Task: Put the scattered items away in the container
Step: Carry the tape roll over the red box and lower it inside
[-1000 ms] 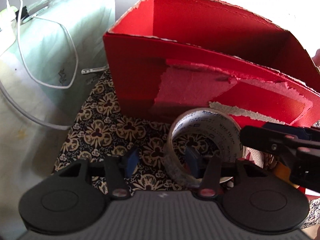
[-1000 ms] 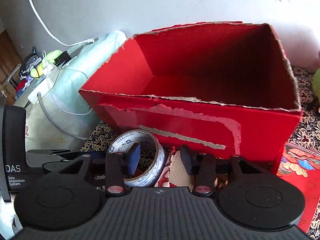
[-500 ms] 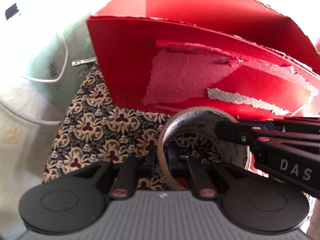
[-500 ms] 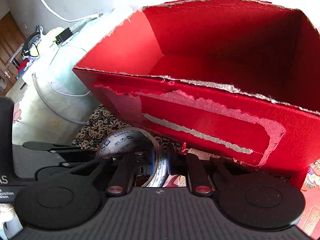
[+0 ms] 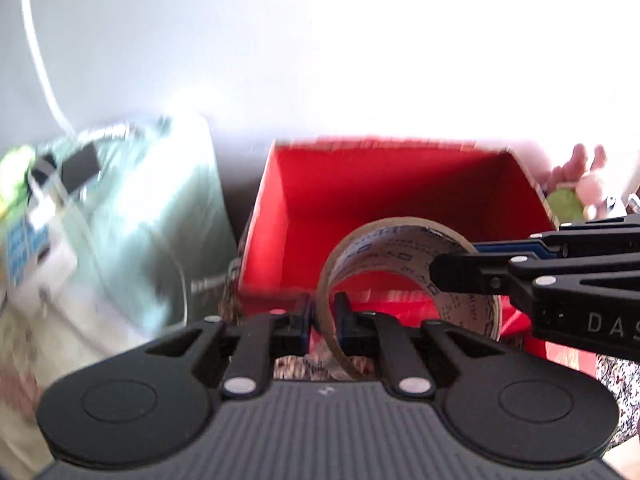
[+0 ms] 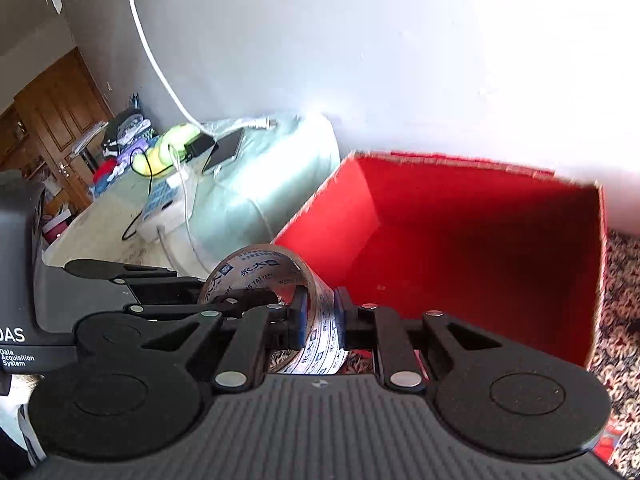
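Observation:
A roll of clear printed packing tape (image 5: 404, 248) is held in the air in front of the open red cardboard box (image 5: 400, 184). My left gripper (image 5: 323, 316) is shut on the roll's left wall. My right gripper (image 6: 320, 316) is shut on the roll's right wall; the tape roll (image 6: 260, 272) shows there too, just left of the red box (image 6: 460, 248). The right gripper's body (image 5: 560, 280) crosses the left wrist view from the right, and the left gripper's body (image 6: 120, 280) shows in the right wrist view. The box interior looks bare.
A pale green pillow (image 6: 264, 184) with a phone (image 6: 224, 148), white cables and a charger (image 6: 160, 216) lies left of the box. Patterned cloth (image 6: 620, 280) lies under and right of the box. A white wall stands behind. A wooden door (image 6: 52, 120) is far left.
Both grippers have closed on the tape roll and lifted it from the patterned cloth up to about the height of the box rim. The left view is motion-blurred.

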